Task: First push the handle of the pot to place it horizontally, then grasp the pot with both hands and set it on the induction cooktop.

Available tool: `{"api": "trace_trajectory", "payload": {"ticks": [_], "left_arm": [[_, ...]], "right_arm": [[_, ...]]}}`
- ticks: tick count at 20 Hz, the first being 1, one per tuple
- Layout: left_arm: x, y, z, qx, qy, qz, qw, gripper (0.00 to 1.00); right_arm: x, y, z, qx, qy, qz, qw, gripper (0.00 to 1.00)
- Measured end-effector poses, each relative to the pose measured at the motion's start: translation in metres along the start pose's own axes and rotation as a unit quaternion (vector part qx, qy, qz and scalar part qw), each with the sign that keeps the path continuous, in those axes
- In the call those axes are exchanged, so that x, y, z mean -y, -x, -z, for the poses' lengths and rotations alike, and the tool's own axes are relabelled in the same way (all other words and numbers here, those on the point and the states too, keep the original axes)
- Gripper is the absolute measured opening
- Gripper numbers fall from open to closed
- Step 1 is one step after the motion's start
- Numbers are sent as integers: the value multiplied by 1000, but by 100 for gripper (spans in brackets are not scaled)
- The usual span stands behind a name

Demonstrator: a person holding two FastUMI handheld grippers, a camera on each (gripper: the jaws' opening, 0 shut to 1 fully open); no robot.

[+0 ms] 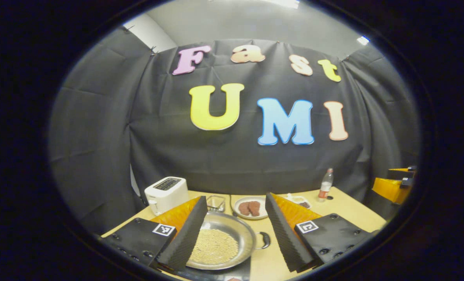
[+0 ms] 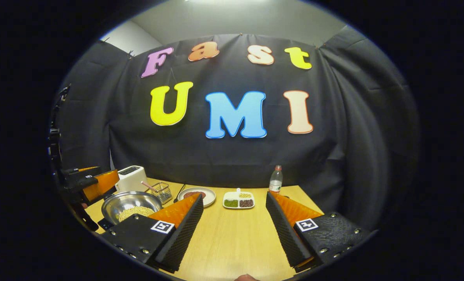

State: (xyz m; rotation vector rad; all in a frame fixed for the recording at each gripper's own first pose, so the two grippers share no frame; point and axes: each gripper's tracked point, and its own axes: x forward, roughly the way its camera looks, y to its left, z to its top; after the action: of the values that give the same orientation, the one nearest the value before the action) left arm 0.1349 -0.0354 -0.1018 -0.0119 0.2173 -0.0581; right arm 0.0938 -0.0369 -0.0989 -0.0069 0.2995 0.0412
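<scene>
Two grippers: we see both spread wide, pinching nothing.
Left gripper [image 1: 235, 230]: above round steel pot of yellow grains [image 1: 220, 244].
Right gripper [image 2: 235, 230]: right of pot, over bare wooden table [image 2: 235, 238].

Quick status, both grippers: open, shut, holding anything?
Left gripper: open, holding nothing, above the pot.
Right gripper: open, holding nothing, above the table.

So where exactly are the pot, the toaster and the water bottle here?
pot [image 1: 232, 226]: left gripper view, on its steel inner wall above the beans.
toaster [image 1: 169, 194]: left gripper view, on its white front face.
water bottle [image 2: 275, 182]: right gripper view, on its clear body.
</scene>
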Motion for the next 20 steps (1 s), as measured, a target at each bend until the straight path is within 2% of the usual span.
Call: {"api": "trace_trajectory", "payload": {"ticks": [1,5,6,7,9,11,14,15,20], "left_arm": [[17,12,-9,10,-1,7,1000,100],[70,56,-45,46,-17,19,999,100],[82,68,-53,56,-16,22,998,90],[91,78,-58,66,-14,24,997,97],[107,99,-65,83,-5,25,996,100],[121,114,-70,92,-5,31,995,97],[126,130,-72,98,-11,37,994,97],[128,135,-73,104,-10,43,994,100],[111,152,-87,123,-15,47,991,97]], "right_arm": [[9,16,-3,12,7,3,1000,97],[42,58,-21,52,35,11,998,97],[49,68,-24,60,33,11,998,97],[57,79,-25,66,27,13,997,97],[72,95,-22,69,11,22,997,97],[79,111,-19,67,-3,28,997,97],[80,126,-23,81,-20,28,996,97],[79,132,-26,90,-20,31,995,97],[74,144,-36,110,-2,49,993,97]]}}
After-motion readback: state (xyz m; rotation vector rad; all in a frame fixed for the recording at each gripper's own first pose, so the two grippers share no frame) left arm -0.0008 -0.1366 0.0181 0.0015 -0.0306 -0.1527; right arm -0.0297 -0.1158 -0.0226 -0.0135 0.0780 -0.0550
